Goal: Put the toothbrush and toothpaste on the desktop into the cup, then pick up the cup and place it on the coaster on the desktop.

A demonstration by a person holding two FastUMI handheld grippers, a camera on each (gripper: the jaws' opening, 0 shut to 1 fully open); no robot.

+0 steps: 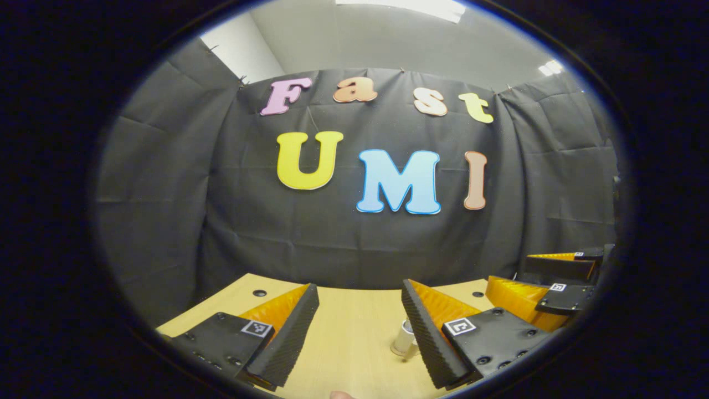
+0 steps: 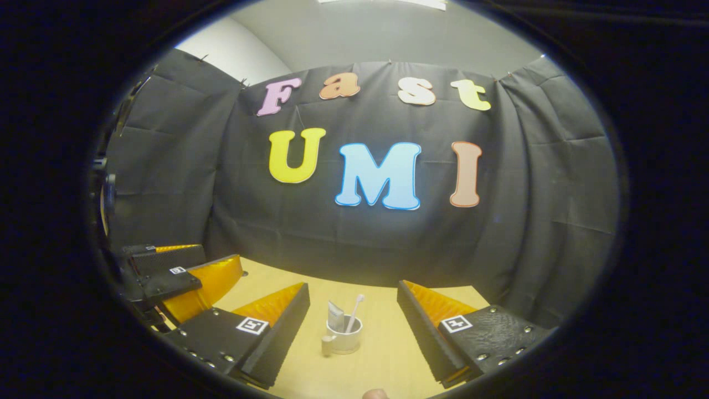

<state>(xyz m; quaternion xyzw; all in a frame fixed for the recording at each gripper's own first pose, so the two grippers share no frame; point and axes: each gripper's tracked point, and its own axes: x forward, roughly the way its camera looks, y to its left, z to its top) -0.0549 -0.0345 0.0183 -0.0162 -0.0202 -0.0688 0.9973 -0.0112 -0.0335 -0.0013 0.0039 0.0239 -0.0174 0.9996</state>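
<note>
A pale cup (image 2: 344,339) with a small handle stands upright on the wooden desktop (image 2: 382,310). A white toothbrush (image 2: 355,311) and a toothpaste tube (image 2: 334,316) stick up out of it. In the right gripper view my right gripper (image 2: 353,288) is open, with the cup a little ahead and centred between the fingers, touching neither. My left gripper (image 2: 221,252) shows at the left, open. In the left gripper view my left gripper (image 1: 360,288) is open and holds nothing. The cup (image 1: 403,339) is partly hidden behind its right finger. The right gripper (image 1: 509,271) is at the far right.
The black cloth wall closes the desk off at the back and sides. Two small round holes (image 1: 259,292) (image 1: 478,293) sit near the desk's far edge. A small pinkish shape (image 2: 376,394) peeks in at the bottom edge; what it is cannot be told.
</note>
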